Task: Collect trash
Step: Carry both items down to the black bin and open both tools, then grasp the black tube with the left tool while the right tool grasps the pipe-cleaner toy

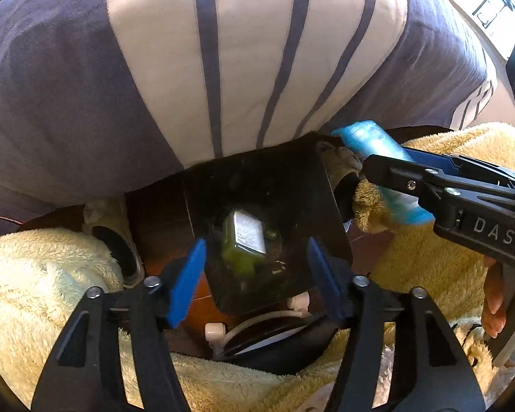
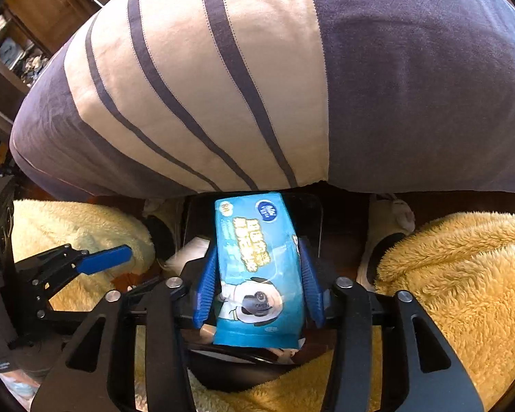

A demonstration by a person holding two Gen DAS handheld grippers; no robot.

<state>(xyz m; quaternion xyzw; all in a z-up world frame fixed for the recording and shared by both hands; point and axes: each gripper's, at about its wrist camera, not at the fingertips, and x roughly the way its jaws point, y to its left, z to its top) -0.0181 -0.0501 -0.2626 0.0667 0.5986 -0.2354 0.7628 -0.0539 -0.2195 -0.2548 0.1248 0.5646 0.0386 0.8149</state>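
Blue wipes pack (image 2: 257, 267) loose between right gripper (image 2: 257, 274), left gripper (image 1: 254, 274) open empty, one black bin (image 1: 257, 178)

I can't tell whether my right gripper's pads (image 2: 206, 281) press the blue packet (image 2: 257, 261); its far end hides most of the black bin (image 2: 312, 213) (contents unseen); the packet's print is unreadable.

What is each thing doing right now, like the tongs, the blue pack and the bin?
left tongs, open, nothing between them, above the bin.
right tongs, around the blue wipes pack; whether they squeeze it is unclear.
blue wipes pack, tilted, over the bin.
black bin, no lid, standing on the floor.
green container, foil top on, inside the bin.
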